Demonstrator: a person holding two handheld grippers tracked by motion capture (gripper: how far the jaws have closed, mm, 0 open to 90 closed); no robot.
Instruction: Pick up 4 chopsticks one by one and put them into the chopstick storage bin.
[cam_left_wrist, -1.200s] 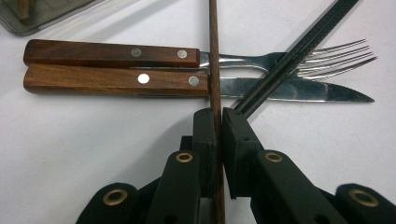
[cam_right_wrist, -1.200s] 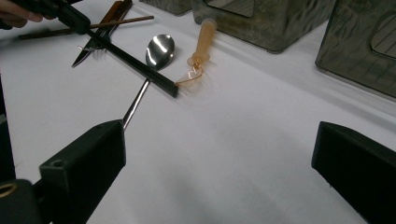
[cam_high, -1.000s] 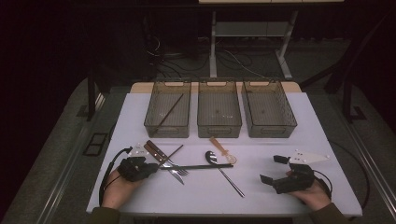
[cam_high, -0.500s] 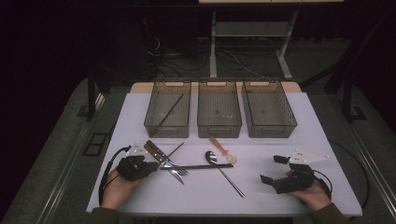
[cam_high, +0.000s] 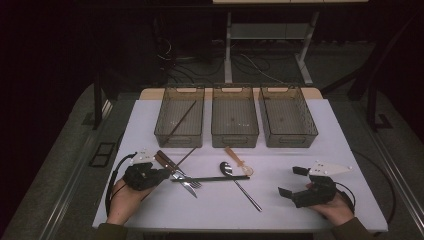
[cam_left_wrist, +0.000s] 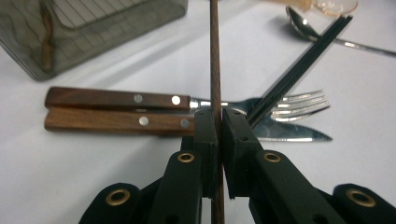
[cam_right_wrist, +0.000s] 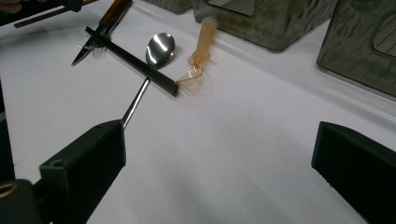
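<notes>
We note the left gripper (cam_left_wrist: 217, 123) with fingers clenched on a brown chopstick (cam_left_wrist: 215, 56) low over the surface (cam_high: 300, 160) beside fork (cam_left_wrist: 299, 100) and knife (cam_left_wrist: 116, 121), right gripper (cam_high: 295, 182) fingers released; lifting carelessly could snag the black chopsticks (cam_left_wrist: 299, 70).

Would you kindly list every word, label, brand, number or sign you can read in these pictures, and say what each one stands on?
None: no writing shows on the three bins, the wooden-handled fork and knife, the spoon, the black chopsticks, the brown chopstick or the table.
</notes>
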